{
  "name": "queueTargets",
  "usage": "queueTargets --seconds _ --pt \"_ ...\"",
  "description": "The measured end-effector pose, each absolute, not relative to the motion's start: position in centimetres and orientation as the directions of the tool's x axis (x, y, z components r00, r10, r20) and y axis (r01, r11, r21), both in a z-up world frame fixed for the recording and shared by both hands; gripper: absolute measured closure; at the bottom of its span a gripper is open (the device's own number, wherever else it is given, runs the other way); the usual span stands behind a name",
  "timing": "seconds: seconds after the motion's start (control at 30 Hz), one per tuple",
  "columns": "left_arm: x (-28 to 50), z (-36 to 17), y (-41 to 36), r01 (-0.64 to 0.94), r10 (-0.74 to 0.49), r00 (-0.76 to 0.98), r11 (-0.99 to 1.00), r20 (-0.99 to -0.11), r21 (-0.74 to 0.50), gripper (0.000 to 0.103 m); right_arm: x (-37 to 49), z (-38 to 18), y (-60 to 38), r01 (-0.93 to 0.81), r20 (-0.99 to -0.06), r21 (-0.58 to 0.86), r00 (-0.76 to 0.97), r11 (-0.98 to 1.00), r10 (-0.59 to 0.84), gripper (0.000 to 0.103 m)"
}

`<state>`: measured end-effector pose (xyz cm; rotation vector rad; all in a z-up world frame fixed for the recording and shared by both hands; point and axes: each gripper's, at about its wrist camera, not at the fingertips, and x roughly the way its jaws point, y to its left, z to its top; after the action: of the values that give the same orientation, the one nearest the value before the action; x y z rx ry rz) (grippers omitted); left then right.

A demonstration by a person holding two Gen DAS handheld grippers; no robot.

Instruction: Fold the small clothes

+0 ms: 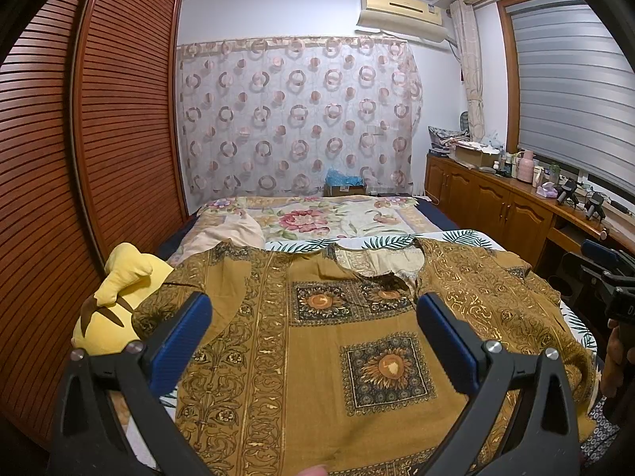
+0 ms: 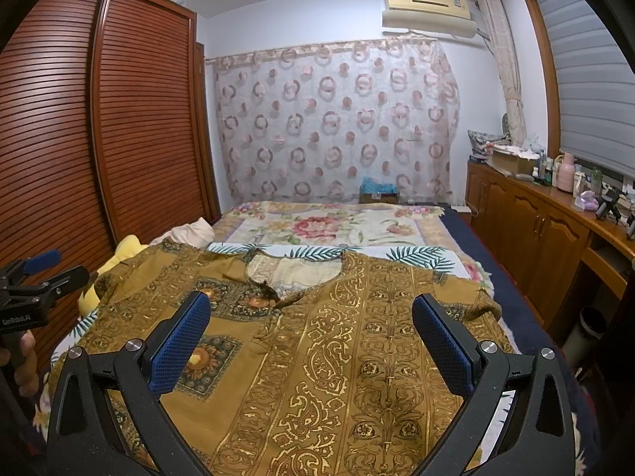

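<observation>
Two grippers hover over one mustard-gold patterned shirt (image 1: 337,337) spread flat on a bed (image 2: 512,289), neckline toward the far wall. Left gripper (image 1: 313,317) and right gripper (image 2: 311,315) each hold their blue-padded fingers (image 2: 182,341) wide apart, gripping nothing. One yellow plush toy (image 1: 119,297) touches the shirt's left sleeve, with one pale pillow (image 1: 226,234) beyond it. A louvred wardrobe (image 1: 99,139) hems in the bed's left side; a low wooden cabinet (image 2: 532,218) crowded with bottles lines the right, across a narrow aisle. Floral bedding (image 2: 337,226) past the collar lies open.
</observation>
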<state>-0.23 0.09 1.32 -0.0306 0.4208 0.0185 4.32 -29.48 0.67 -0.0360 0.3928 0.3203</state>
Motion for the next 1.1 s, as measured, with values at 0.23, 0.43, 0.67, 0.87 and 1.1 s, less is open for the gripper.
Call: queueTargets --seconds 0.23,0.43,0.67,0.87,1.1 --pt "-0.2 1.3 0.0 -0.024 0.012 0.913 0.999 -0.407 -0.024 0.000 4.3 0.7 -29.4 -0.314 -0.381 0.027 0.874 0.949 0.300 0.000" --pt "-0.6 2.3 -0.1 -0.027 0.015 0.915 0.999 -0.404 -0.024 0.000 4.2 0.7 -29.4 -0.313 -0.381 0.027 0.875 0.949 0.300 0.000" --pt "-0.6 2.7 0.0 -0.026 0.014 0.916 0.999 -0.401 -0.024 0.000 4.0 1.2 -29.4 -0.314 -0.378 0.028 0.875 0.949 0.301 0.000" --pt "-0.6 2.7 0.0 -0.025 0.014 0.916 0.999 -0.400 -0.023 0.000 4.2 1.3 -29.3 -0.315 -0.378 0.029 0.875 0.949 0.302 0.000" --pt "-0.7 2.7 0.0 -0.025 0.014 0.917 0.999 -0.399 -0.024 0.000 4.2 1.2 -29.4 -0.314 -0.375 0.029 0.877 0.949 0.302 0.000"
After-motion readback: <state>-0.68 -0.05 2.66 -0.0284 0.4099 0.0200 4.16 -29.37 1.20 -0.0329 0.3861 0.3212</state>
